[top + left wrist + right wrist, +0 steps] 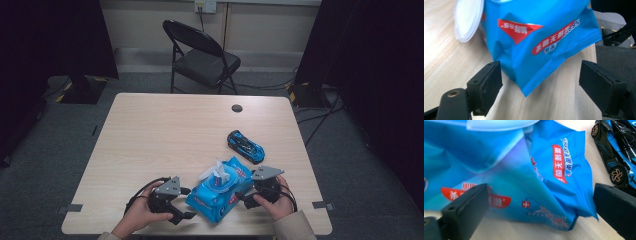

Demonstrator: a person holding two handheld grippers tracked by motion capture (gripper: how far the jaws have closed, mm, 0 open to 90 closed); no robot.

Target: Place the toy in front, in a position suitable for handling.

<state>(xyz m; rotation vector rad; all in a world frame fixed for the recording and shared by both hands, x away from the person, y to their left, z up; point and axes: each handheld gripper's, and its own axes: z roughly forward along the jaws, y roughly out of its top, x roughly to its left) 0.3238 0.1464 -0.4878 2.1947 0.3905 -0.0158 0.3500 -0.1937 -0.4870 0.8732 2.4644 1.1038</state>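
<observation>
Lying near the front edge of the table (150,130), the blue wipes pack (220,189) sits between the two grippers, with its white flip lid (216,172) open and a wipe sticking up from it. The left gripper (184,216) is just beside the pack's left end; its jaws stand wide, and in the left gripper view the sealed corner of the pack (541,45) lies between them without the pads pressing on it. The right gripper (241,198) is at the pack's right end, also with wide jaws that do not squeeze the pack (529,185).

A blue and black toy car (245,146) stands just behind the pack, close to the right gripper. Farther back a small dark round thing (237,108) lies on the table, and a black folding chair (200,57) stands beyond it.

The pack carries red labels with white Chinese writing and a small white cross; I cannot read it with certainty.
</observation>
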